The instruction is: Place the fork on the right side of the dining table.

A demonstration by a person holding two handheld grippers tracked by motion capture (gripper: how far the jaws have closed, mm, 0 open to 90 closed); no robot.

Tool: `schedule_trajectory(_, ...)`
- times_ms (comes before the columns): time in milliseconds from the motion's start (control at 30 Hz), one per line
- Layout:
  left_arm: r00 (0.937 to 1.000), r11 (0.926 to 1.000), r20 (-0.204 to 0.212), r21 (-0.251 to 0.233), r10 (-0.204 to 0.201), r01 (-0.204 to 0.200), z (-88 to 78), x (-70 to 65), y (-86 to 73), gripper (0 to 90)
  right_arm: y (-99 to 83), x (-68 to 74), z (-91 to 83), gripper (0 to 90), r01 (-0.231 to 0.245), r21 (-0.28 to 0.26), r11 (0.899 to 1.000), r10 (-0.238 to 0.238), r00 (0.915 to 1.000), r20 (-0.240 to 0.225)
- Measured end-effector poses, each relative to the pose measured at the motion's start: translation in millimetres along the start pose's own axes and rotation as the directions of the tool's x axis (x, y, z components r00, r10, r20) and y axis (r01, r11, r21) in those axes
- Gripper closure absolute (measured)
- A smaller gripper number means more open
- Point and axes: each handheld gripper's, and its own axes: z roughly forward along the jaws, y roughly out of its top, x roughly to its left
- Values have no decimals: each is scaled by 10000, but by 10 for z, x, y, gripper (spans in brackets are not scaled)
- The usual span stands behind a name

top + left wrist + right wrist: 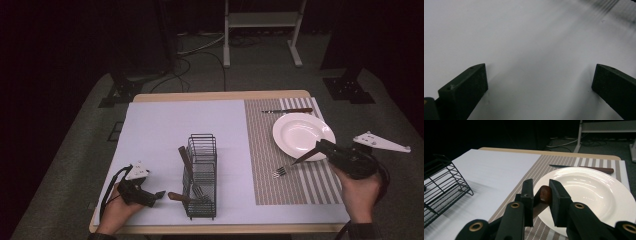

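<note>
Counter: right gripper clamping fork beside plate; left gripper idling, jaws apart. Next: lay it down gently.

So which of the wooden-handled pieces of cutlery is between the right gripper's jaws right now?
The fork beside the plate: the right gripper has its brown handle between its jaws. The knife lies beyond the plate; the others are in the wire caddy.

overhead forward-down, two close tongs-mounted views

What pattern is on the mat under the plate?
The mat under the plate has brown and white stripes, clearest in the high view.
</note>
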Motion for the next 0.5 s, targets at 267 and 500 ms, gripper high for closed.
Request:
schedule_trajectory(267, 10000, 10000, -2, 0, 1, -1, 0, 0, 0, 0, -61, -64, -25, 716, -187, 169, 9997, 182, 9993, 312)
schedule_trajectory(500, 10000, 10000, 0, 0, -1, 1, 0, 0, 0, 0, -154, -170, -38, 686, -471, 328, 9984, 448, 9968, 664)
